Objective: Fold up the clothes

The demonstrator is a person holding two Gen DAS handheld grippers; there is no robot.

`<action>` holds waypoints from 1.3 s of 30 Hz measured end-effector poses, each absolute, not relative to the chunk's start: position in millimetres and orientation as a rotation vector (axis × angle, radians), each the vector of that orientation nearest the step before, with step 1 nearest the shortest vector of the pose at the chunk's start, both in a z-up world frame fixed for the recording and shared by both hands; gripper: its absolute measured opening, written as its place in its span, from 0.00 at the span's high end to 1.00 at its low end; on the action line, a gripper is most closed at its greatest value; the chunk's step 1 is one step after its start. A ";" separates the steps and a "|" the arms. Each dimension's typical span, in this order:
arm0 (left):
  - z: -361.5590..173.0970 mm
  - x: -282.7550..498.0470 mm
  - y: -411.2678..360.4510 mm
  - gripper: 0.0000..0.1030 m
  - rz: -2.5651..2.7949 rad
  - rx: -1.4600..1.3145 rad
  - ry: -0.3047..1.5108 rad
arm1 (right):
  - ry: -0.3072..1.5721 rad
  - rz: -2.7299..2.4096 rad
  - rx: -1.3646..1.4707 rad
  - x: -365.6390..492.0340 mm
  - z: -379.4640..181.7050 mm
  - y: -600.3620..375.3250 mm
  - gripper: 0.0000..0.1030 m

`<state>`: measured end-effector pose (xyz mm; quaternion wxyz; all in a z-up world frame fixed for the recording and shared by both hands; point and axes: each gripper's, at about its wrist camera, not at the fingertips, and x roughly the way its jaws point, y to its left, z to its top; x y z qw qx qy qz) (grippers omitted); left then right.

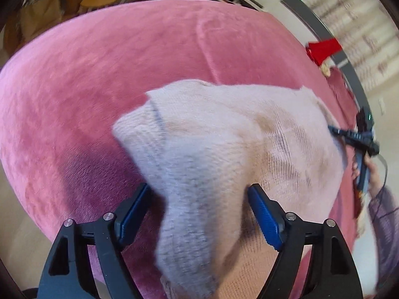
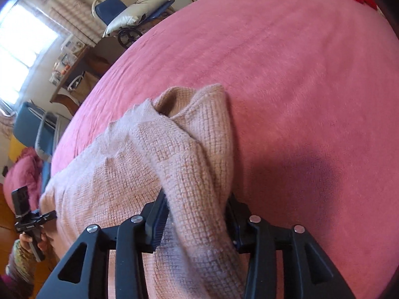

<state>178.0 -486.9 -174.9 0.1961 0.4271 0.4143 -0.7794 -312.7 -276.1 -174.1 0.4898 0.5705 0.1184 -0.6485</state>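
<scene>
Home bedroom: pink bedspread, curtained window (chair nearby)

No readable text, label, brand, number or sign appears in either wrist view. The shelf items near the window are too small and blurred for any print on them to be made out.

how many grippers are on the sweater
2. The left gripper has a bunched fold of the sweater between its fingers; the right gripper has another.
</scene>
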 end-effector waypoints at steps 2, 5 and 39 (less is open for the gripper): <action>-168.8 185.4 -488.4 0.21 -2.171 1.168 1.167 | 0.257 -1.580 1.397 -317.1 -172.9 -269.5 0.59; -159.7 196.6 -490.6 0.21 -2.152 1.126 1.177 | 0.180 -1.613 1.397 -327.3 -160.2 -252.6 0.58; -74.2 213.7 -262.6 0.21 -1.937 0.971 0.588 | 0.505 -1.955 1.013 -30.3 -68.6 -178.4 0.57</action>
